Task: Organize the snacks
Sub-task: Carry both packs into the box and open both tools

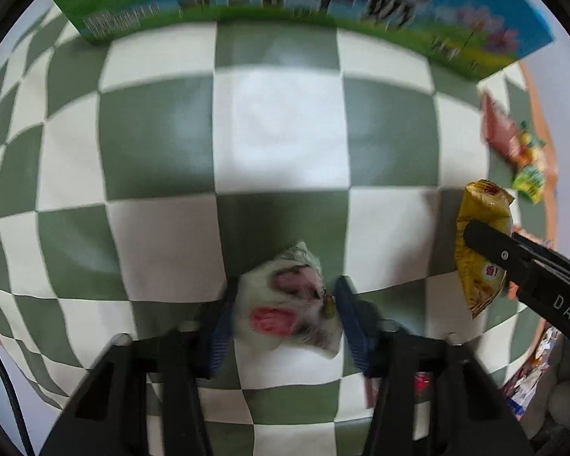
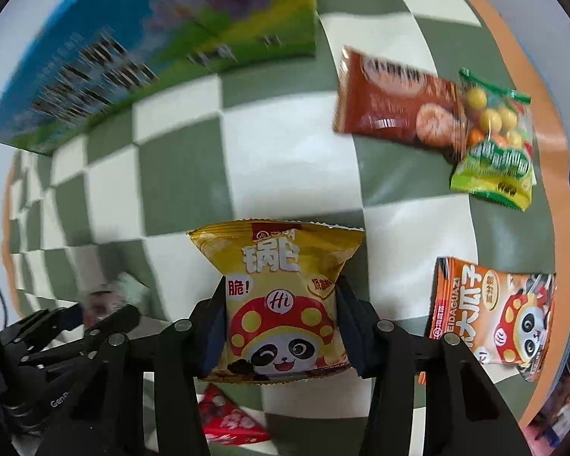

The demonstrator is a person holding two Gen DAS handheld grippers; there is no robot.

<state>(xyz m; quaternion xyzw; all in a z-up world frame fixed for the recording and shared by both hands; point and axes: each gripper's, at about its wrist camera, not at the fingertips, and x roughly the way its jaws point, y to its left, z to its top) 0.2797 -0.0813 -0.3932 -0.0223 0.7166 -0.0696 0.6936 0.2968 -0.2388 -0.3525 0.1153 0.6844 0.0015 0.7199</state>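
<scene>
A: so what was each gripper doing?

B: left gripper (image 1: 283, 319) was clamped on a small white packet (image 1: 288, 304), held over the checkered desk (image 1: 281, 133). right gripper (image 2: 281, 326) was squeezing the yellow panda snack bag (image 2: 281, 296).

A: other stuff?

B: an orange panda bag (image 2: 490, 315) sat just right of it, colourful box (image 2: 152, 57) at the back.
</scene>
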